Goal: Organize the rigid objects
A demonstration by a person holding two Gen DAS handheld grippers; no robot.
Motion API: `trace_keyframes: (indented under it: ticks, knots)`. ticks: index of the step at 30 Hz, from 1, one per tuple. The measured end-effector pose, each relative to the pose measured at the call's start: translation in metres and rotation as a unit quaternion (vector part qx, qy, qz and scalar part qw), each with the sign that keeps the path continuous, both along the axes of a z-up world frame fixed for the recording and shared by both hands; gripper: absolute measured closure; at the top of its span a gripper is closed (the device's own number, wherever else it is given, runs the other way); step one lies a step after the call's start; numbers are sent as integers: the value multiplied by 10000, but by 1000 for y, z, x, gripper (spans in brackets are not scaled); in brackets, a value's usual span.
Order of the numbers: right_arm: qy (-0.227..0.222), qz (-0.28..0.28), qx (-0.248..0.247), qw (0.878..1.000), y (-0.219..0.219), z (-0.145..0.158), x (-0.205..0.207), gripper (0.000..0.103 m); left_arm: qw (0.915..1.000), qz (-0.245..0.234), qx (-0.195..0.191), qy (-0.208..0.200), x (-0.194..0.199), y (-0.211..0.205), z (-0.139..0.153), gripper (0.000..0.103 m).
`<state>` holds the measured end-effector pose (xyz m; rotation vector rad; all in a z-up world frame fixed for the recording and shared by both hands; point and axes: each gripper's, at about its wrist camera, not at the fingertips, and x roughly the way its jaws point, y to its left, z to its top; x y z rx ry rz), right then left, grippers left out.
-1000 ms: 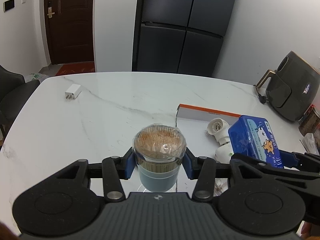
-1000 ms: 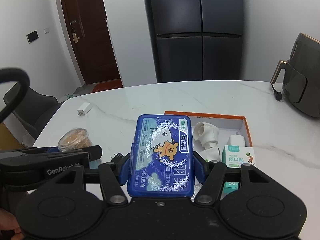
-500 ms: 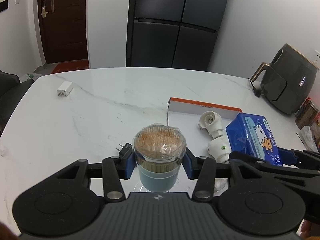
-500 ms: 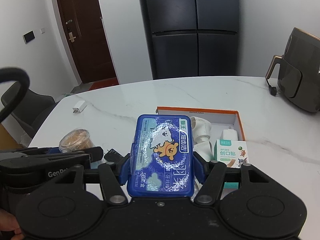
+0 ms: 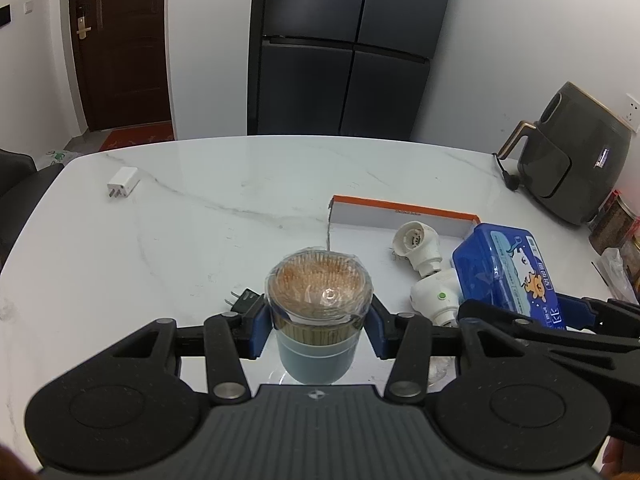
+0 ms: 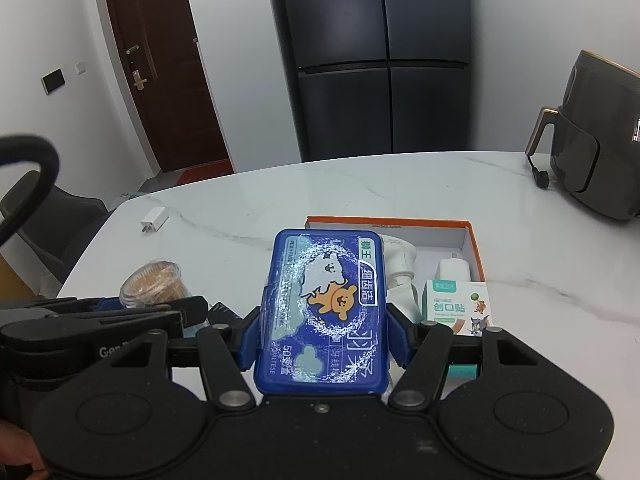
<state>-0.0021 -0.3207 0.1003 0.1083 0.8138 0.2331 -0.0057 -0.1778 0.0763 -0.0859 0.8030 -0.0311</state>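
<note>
A clear round jar of toothpicks [image 5: 319, 292] sits between the blue pads of my left gripper [image 5: 318, 328], which is shut on it above the table. My right gripper [image 6: 322, 336] is shut on a flat blue floss-pick box [image 6: 326, 304] with a cartoon bear on the lid. That blue box [image 5: 508, 268] also shows at the right of the left wrist view, over the near end of the orange-rimmed open box [image 5: 400, 216]. The toothpick jar [image 6: 154, 282] appears at the left of the right wrist view.
The orange-rimmed box [image 6: 384, 222] holds a white socket adapter [image 5: 420, 248], a small white charger [image 6: 452, 270] and a plaster box [image 6: 458, 304]. A white plug [image 5: 124, 182] lies far left, a black plug [image 5: 244, 300] near the jar. An air fryer [image 5: 572, 160] stands at the back right.
Both views have drifted a little, so the black plug now shows beside the left gripper and more of the plaster box is seen. Both grips are unchanged.
</note>
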Motion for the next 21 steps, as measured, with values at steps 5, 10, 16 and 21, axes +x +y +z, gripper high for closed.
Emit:
trace_keyframes:
  ticks: [5, 10, 16, 21]
  knots:
    - [20, -78, 4, 10000, -4, 0, -2, 29, 10000, -74, 12, 15, 1, -4, -1, 55]
    - [35, -141, 1, 9999, -9, 0, -5, 29, 9999, -133, 9, 36, 1, -8, -2, 55]
    - [49, -202, 6, 9998, -17, -1, -8, 29, 9998, -198, 14, 47, 0, -14, -3, 55]
    - [43, -243, -2, 9997, -22, -1, -11, 29, 9997, -241, 15, 55, -1, -19, -4, 55]
